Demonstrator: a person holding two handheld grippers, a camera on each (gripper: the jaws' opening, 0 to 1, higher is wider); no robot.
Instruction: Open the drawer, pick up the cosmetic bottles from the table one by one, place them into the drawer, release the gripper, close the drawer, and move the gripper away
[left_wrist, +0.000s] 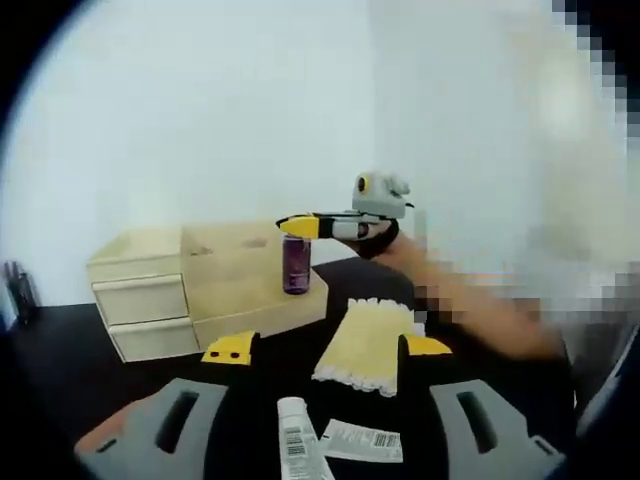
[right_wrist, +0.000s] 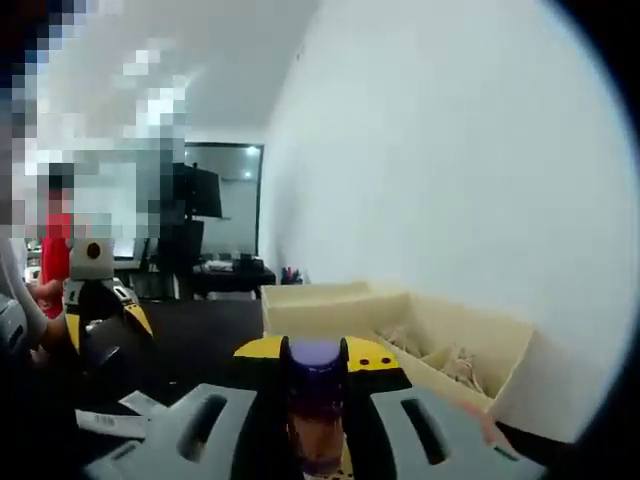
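Observation:
A purple cosmetic bottle (left_wrist: 296, 265) hangs upright over the pulled-out drawer (left_wrist: 255, 300) of a pale wooden drawer box (left_wrist: 140, 300). My right gripper (left_wrist: 298, 228) is shut on the bottle's cap. In the right gripper view the bottle (right_wrist: 318, 410) sits between the yellow-tipped jaws of my right gripper (right_wrist: 318, 352), with the open drawer (right_wrist: 450, 350) just ahead and small items lying in it. My left gripper (left_wrist: 330, 350) is open and low over the black table, holding nothing. A white tube (left_wrist: 300, 445) lies between its jaws. The left gripper (right_wrist: 103, 325) also appears at the left of the right gripper view.
A yellow ribbed pack (left_wrist: 365, 345) and a white barcoded sachet (left_wrist: 362, 440) lie on the black table (left_wrist: 60, 370) near the left gripper. A white wall stands behind the box. Far off are a desk with monitors (right_wrist: 200, 225) and a person in red (right_wrist: 55, 250).

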